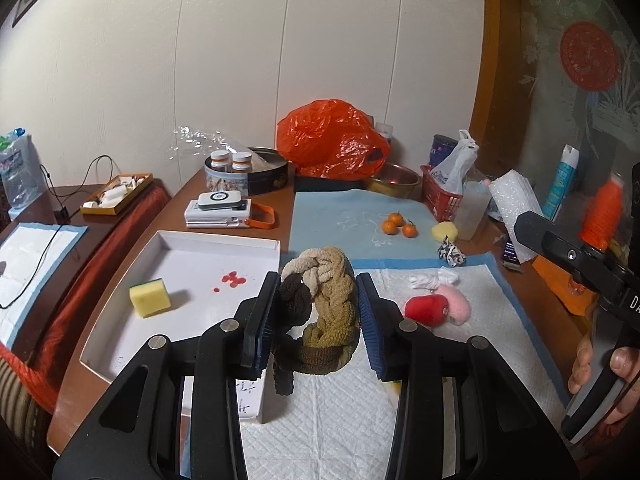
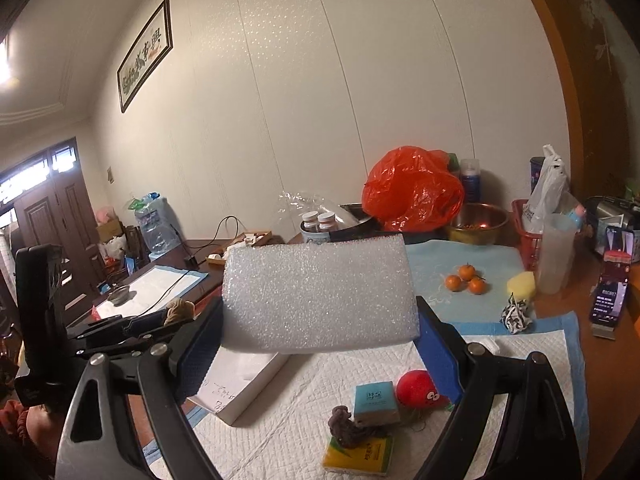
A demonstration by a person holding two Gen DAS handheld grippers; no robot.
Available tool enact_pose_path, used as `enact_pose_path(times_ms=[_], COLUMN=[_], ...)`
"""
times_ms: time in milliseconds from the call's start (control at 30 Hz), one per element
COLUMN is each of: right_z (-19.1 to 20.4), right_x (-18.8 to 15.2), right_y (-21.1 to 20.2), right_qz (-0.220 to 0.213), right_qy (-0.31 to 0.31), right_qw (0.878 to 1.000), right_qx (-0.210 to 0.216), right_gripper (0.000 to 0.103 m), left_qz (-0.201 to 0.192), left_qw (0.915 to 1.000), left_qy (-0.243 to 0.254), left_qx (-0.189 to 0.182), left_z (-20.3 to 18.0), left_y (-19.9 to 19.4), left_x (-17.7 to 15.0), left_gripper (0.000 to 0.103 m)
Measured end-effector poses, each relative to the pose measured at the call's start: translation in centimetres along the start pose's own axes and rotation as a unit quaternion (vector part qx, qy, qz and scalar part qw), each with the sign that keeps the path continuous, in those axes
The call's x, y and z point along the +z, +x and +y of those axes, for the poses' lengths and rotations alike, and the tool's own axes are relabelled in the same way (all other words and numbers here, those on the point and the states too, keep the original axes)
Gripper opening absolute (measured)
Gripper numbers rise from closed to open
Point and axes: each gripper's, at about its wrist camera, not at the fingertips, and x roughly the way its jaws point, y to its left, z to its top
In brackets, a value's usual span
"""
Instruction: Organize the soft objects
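The left gripper [image 1: 318,308] has its fingers clamped on a braided knit rope of cream, tan and brown yarn [image 1: 324,304], held in the air above the quilted white pad [image 1: 340,412] on the worktop. The right gripper [image 2: 320,332] grips a white foam block [image 2: 320,292] between widely spread fingers, also above that pad. Left of the pad, a yellow sponge [image 1: 150,297] lies inside the shallow white cardboard tray [image 1: 120,340]. A red plush toy [image 1: 426,309] rests on the pad.

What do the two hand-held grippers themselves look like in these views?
Both match: the left hand-held gripper and the right hand-held gripper have black plastic linkage arms with cut-outs, silver round pivot bolts and blue ribbed finger pads. The right one's body carries white lettering. No cables or sleeves show.
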Motion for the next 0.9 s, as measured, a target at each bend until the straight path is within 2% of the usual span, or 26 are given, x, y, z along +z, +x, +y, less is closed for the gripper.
enact_pose_path(times_ms=[900], right_z=[1.4], right_x=[0.2], right_y=[-0.2], right_qz=[-0.007], right_qy=[-0.009], right_qw=[1.000], right_qx=[0.008], right_gripper=[0.089], left_qz=[-0.017], left_qw=[0.9997], left_qy=[-0.017], left_qx=[0.007], left_z=[1.2], left_y=[-1.5], left_x=[-0.2], left_gripper=[0.038])
